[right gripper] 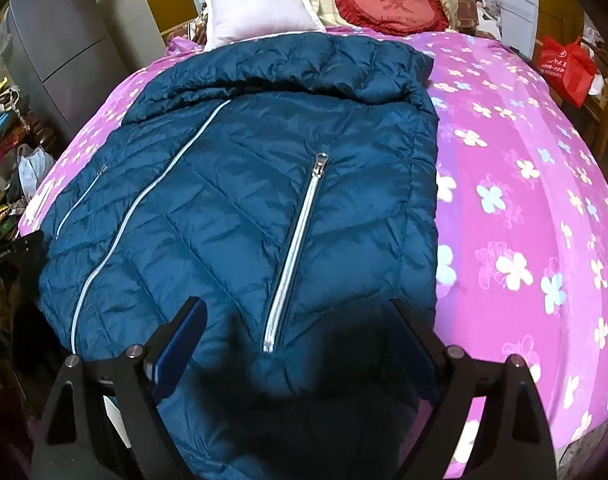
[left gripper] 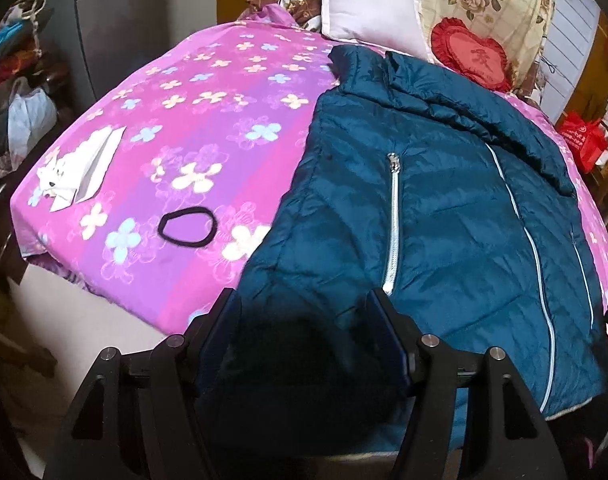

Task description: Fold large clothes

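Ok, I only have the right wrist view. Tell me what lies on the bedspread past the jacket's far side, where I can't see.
Observer: A black hair band lies flat on the pink bedspread, apart from the blue jacket.
Operator: Report anything else out there.
Observer: A white folded item sits nearer the bed's edge, beyond the band.
Operator: Give me the left gripper.
Observer: The left gripper is open over the jacket's bottom corner, its fingers either side of the fabric; I can't tell whether they touch it.
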A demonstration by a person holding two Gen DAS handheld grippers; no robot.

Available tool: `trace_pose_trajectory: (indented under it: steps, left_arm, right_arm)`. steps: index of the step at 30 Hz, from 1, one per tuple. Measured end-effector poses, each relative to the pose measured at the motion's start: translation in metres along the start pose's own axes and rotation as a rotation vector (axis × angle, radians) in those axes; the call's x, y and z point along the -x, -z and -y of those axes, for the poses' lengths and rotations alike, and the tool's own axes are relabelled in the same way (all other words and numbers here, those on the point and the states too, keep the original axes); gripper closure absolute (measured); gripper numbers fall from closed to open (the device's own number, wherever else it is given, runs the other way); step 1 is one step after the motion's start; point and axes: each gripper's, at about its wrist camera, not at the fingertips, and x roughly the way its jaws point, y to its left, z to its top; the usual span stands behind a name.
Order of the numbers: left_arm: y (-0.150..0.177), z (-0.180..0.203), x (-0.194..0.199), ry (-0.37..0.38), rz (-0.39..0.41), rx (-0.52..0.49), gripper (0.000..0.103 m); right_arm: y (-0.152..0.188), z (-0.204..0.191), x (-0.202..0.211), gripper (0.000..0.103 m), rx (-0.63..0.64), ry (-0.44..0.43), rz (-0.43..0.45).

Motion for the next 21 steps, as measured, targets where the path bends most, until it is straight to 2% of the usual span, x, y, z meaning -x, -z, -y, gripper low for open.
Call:
trace_pose_trajectory:
  steps: [7, 13, 21]
  left_arm:
    - [0.007, -0.024, -0.008, 0.053, -0.049, 0.063, 0.056]
    - [0.008, -0.025, -0.02, 0.096, -0.089, 0.088, 0.056]
    - [0.01, -0.012, -0.024, 0.063, -0.087, 0.036, 0.055]
  right_arm:
    - [0.013, 0.016, 0.01, 0.011, -0.024, 0.006, -0.027]
    - [0.026, 0.043, 0.013, 0.011, -0.099, 0.025, -0.058]
    - [0.044, 0.047, 0.007, 0.011, -0.117, -0.027, -0.121]
